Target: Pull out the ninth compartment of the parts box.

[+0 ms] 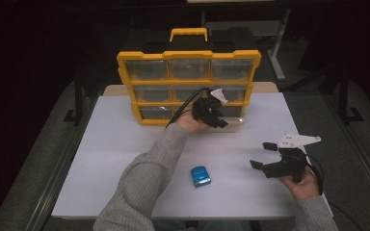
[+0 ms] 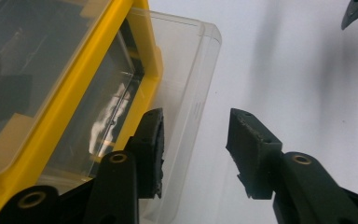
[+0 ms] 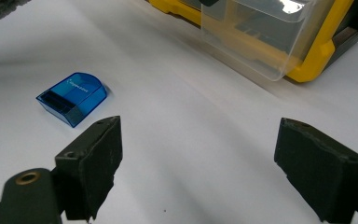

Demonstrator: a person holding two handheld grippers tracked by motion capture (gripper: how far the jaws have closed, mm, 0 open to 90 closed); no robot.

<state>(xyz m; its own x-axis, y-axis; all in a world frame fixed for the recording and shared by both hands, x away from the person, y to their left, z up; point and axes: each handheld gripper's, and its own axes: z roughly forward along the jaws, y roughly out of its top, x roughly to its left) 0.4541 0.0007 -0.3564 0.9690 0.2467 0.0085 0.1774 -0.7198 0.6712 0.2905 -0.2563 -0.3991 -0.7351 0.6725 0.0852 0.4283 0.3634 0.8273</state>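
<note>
At the far side of a white surface [image 1: 125,159] stands a yellow organizer cabinet [image 1: 189,55] with three rows of clear drawers and a carrying handle on top. One clear drawer [image 2: 193,79] in the bottom row, at the cabinet's right end, is pulled partway out toward the person. The left gripper [image 1: 220,120], held by a hand on a grey-sleeved arm, reaches to this drawer. From the left gripper view, one of its fingers [image 2: 153,149] lies against the drawer's front wall, while the other stands apart over bare surface, so the fingers are parted with a gap between them and are not clenched on the drawer. The right gripper [image 1: 263,155] hovers over the right part of the surface, well apart from the cabinet, its fingers spread wide and released, grasping nothing. Between the two arms, nearer the person, a small blue translucent box [image 1: 200,176] lies flat on the surface.
</note>
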